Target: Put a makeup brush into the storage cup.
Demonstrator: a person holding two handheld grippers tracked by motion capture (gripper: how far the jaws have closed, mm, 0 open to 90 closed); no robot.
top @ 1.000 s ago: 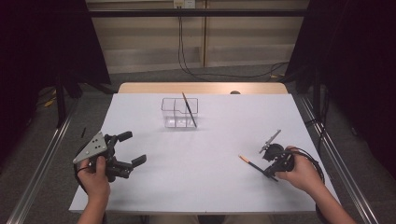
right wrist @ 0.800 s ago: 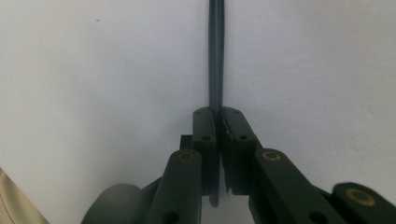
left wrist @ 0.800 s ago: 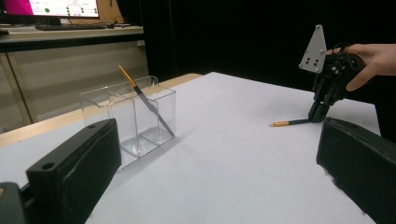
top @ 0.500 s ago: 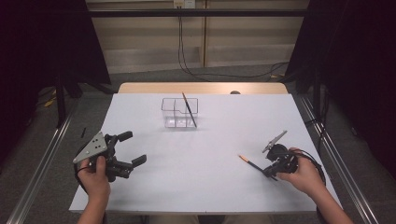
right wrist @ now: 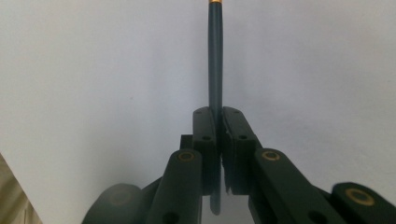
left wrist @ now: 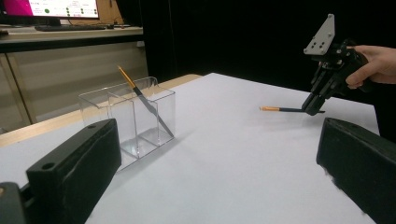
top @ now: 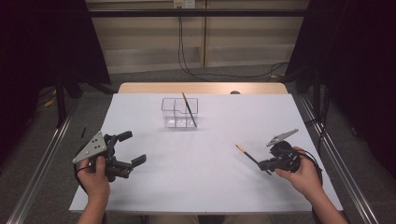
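Right gripper (top: 266,164) is clamped on a dark pencil (top: 248,155) (orange tip pointing ahead of it), seemingly just lifted. Left gripper (top: 132,148) is held open, idle. Carrying to the clear holder (top: 179,113) far ahead-left is judged next.

Clear glossy plastic holder (top: 180,112), matt table (top: 205,177)

No text, label, brand or number can be read in these pictures. In the left gripper view a monitor (left wrist: 56,8) is seen at the top left corner, behind the table; coloured fields and small marks are shown on its screen, but they are too small and too blurred to be read.
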